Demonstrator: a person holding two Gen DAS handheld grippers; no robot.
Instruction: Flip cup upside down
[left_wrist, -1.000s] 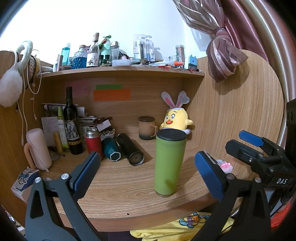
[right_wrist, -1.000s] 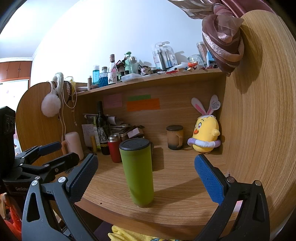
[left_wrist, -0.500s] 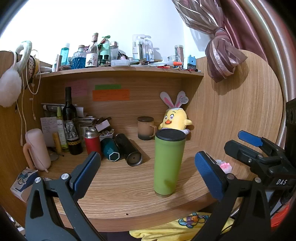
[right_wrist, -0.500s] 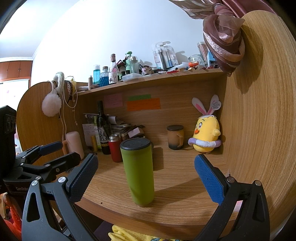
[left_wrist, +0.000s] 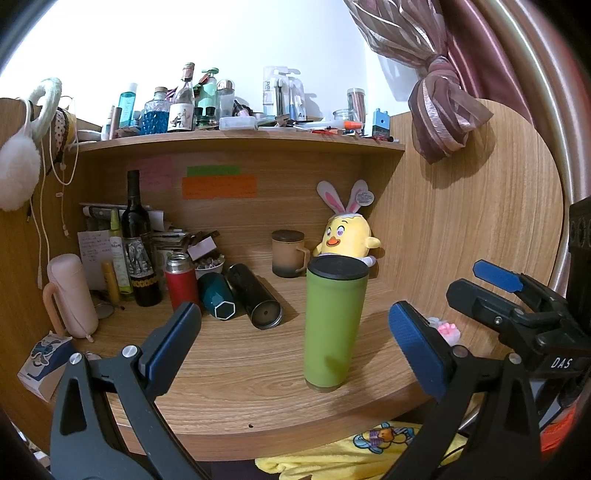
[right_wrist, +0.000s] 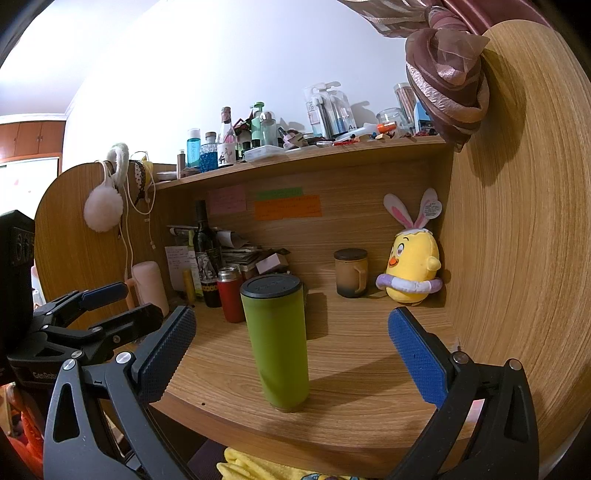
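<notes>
Upright, centre of both frames: green cup (left_wrist: 334, 325) with black lid on top, near the front edge of the wooden desk (left_wrist: 236, 373). Left gripper (left_wrist: 295, 339) spread wide, grasping nothing. Right gripper (right_wrist: 291, 343) likewise released (cup between the blue pads, untouched). Yellow plush chick (right_wrist: 412, 271) at right, well behind.

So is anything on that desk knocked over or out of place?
Yes: two flasks lie on their sides behind the upright green tumbler, a teal one and a black one, while the red flask beside them stands. Nothing looks spilled or broken.
</notes>
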